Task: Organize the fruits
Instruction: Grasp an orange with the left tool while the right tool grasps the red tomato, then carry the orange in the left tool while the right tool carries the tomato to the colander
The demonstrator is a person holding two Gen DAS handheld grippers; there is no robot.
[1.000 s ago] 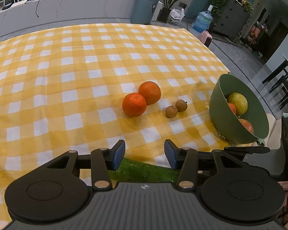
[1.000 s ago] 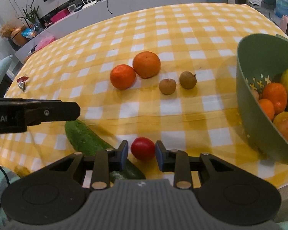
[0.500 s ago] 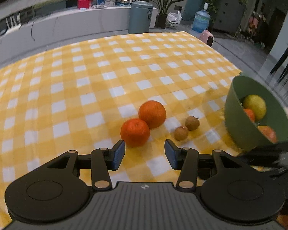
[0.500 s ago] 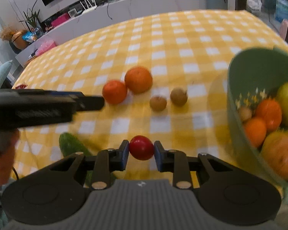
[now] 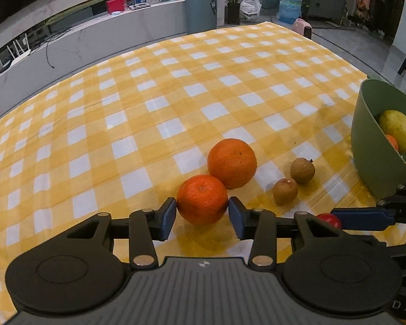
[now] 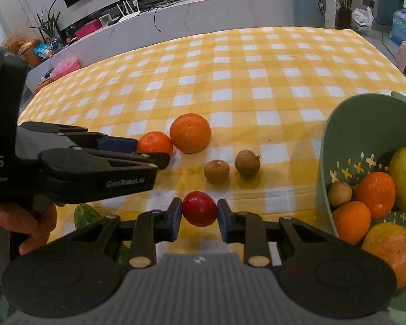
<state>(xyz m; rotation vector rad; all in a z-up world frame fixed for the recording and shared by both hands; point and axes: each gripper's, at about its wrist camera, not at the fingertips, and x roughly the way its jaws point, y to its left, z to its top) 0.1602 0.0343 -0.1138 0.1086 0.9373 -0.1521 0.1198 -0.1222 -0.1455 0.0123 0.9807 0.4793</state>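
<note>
The left gripper (image 5: 202, 214) is closing w/ the small orange (image 5: 202, 199) between its pads at bottom middle, the right gripper (image 6: 199, 215) squeezes a red tomato (image 6: 199, 208), & the orange may roll into the big orange (image 5: 232, 163) touching it, or the tomato may squish or slip before the green bowl (image 6: 335, 146) at right.
</note>
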